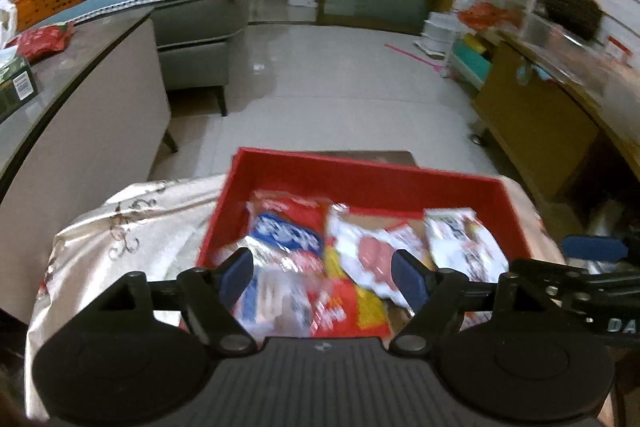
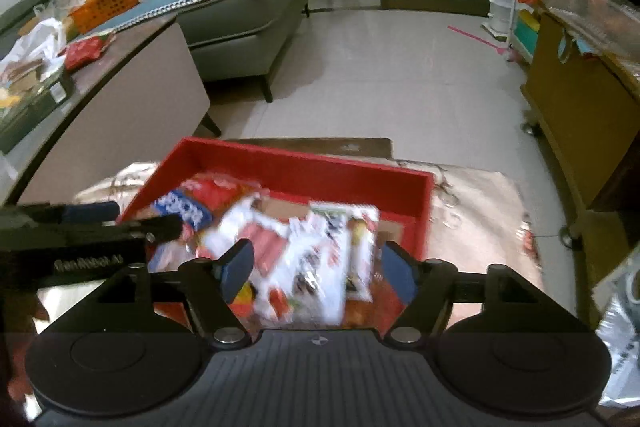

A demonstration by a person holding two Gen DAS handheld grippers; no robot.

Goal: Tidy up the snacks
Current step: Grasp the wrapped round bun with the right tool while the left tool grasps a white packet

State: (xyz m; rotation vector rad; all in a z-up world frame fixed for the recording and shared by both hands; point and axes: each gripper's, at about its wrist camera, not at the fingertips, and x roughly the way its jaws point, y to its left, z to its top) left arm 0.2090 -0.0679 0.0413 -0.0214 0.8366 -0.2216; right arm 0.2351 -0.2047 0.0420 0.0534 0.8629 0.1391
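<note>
A: While both your tongs hang over the red box (image 1: 360,183), look at them first. The left gripper (image 1: 324,271) has its jaws roughly half apart with nothing pinched; the right gripper (image 2: 316,267) is gaping about as wide, and its pads press on nothing.

B: So the white packet (image 2: 320,247) under my right one is free?

A: It looks so. It lies loose in the box between those jaws. The snack packets (image 1: 304,247) are heaped in the box, overlapping, and blurred, so I cannot read them.

B: How do I do this well?

A: I'd take one packet by a free edge, and keep the tongs from crossing; they are just beside each other.

B: And around me?

A: The box sits on a pale cloth (image 1: 132,227). A side table (image 2: 120,79) with a red packet (image 2: 86,51) stands well apart to the left.
</note>
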